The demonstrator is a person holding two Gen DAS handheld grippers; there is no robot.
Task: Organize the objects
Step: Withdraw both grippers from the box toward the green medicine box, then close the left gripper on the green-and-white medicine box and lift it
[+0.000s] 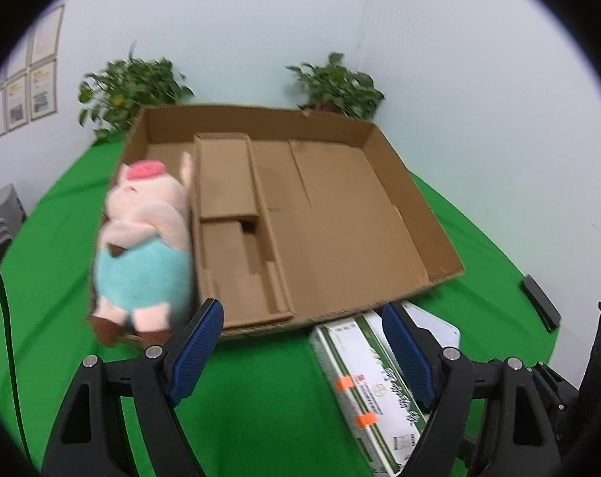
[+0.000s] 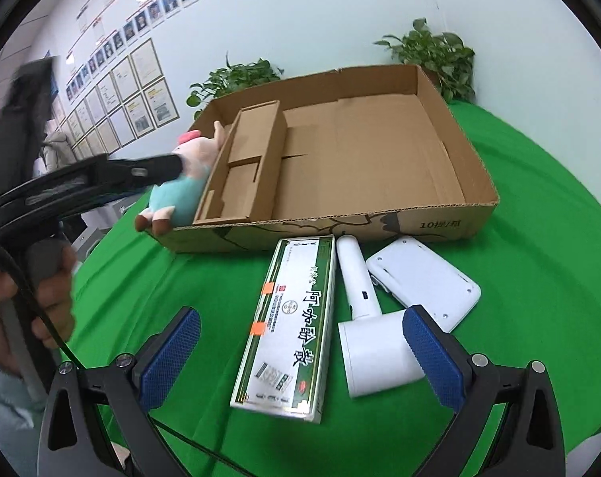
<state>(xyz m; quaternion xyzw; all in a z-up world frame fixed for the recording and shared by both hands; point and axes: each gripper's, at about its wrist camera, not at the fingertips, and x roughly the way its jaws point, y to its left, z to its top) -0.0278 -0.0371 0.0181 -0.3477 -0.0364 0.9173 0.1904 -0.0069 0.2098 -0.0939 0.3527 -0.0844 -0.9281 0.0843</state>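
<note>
A pink plush pig in blue trousers (image 1: 141,246) lies over the left wall of the open cardboard box (image 1: 443,270), feet sticking out over the front corner; it also shows in the right wrist view (image 2: 185,187). My left gripper (image 1: 300,342) is open and empty just in front of the box, to the right of the pig. A green-and-white carton (image 2: 290,326), a white hair dryer (image 2: 364,318) and a white flat device (image 2: 423,278) lie on the green cloth before the box (image 2: 439,214). My right gripper (image 2: 300,353) is open above the carton, touching nothing.
The box holds a narrow cardboard insert (image 1: 232,214) along its left side. Two potted plants (image 1: 133,87) (image 1: 336,87) stand behind it by the wall. A dark block (image 1: 539,302) lies at the table's right edge. My left gripper's arm (image 2: 101,179) reaches in beside the pig.
</note>
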